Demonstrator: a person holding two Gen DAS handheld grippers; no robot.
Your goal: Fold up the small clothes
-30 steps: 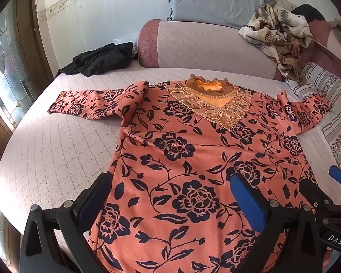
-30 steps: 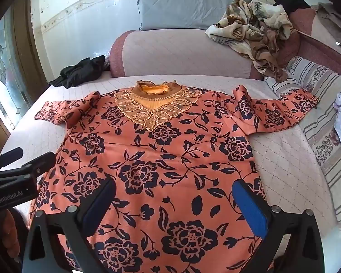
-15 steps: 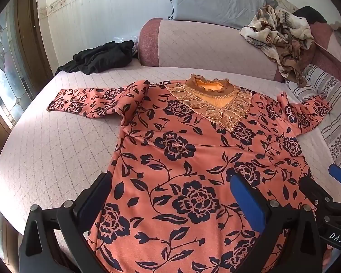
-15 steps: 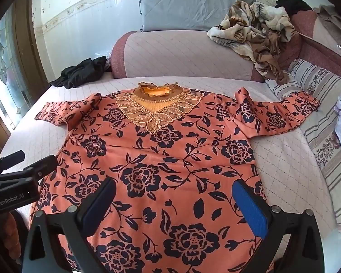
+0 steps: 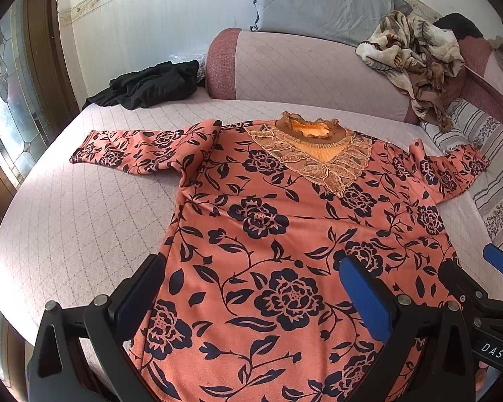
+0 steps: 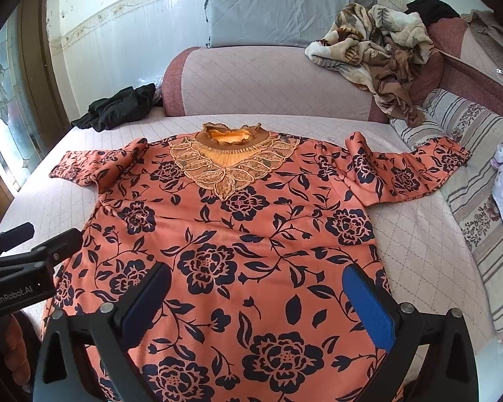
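Orange floral top (image 5: 285,234) lies flat, front up, on the bed (image 5: 67,217), sleeves spread. Left gripper (image 5: 251,288) and right gripper (image 6: 258,294) hover over its hem end, jaws wide, holding nothing (folding unstarted). Next move likely: pinch a sleeve, fold inward.

Quilted bed (image 5: 67,221) carries floral top (image 5: 285,234), black garment (image 5: 151,83)
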